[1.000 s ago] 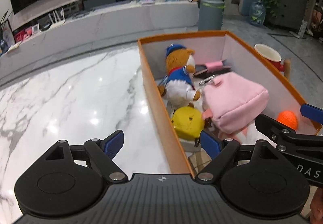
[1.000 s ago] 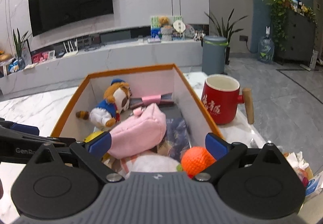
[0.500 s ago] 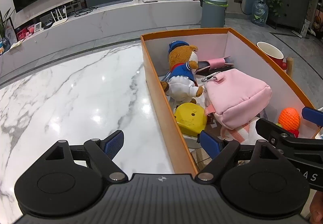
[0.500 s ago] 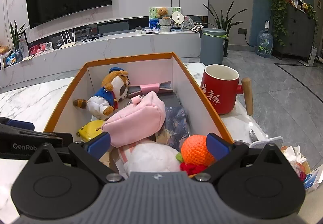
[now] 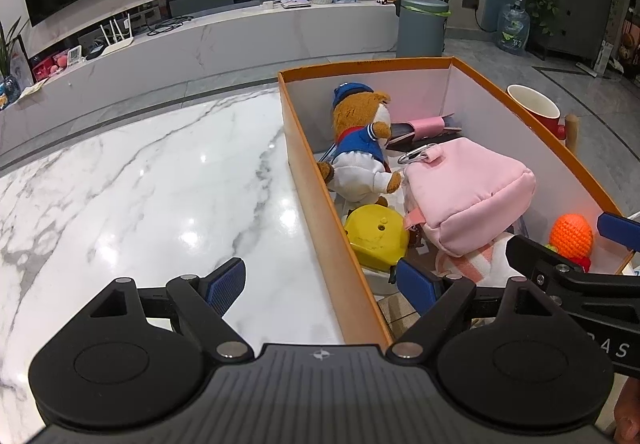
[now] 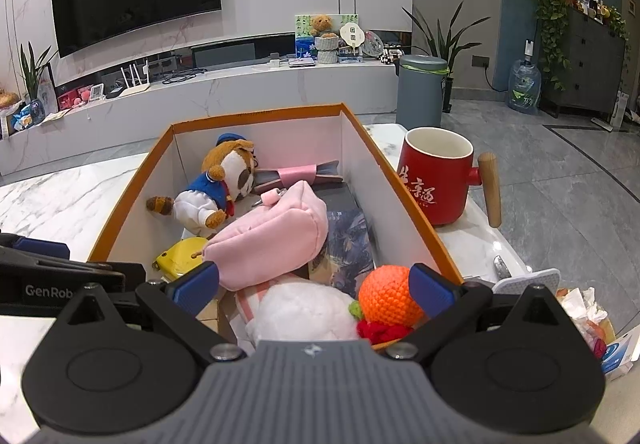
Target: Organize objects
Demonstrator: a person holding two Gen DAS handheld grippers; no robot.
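An orange-rimmed cardboard box (image 5: 312, 179) (image 6: 404, 183) stands on the marble table. It holds a plush bear in a blue sailor suit (image 5: 360, 147) (image 6: 216, 187), a pink pouch (image 5: 468, 187) (image 6: 272, 236), a yellow toy (image 5: 376, 236) (image 6: 180, 256), an orange knitted ball (image 5: 570, 236) (image 6: 386, 300), a white plush (image 6: 304, 312) and a pink-banded folded item (image 5: 428, 123) (image 6: 296, 173). My left gripper (image 5: 324, 282) is open and empty, straddling the box's left wall at the near end. My right gripper (image 6: 314, 284) is open and empty above the box's near end.
A red mug with a wooden handle (image 6: 440, 175) (image 5: 536, 109) stands right of the box. A white gadget (image 6: 528, 280) and crumpled wrappers (image 6: 580, 304) lie at the near right. Bare marble table (image 5: 140, 195) spreads left of the box.
Both grippers have risen and drawn back a little from the box, so more of its contents show. Both stay open and empty.
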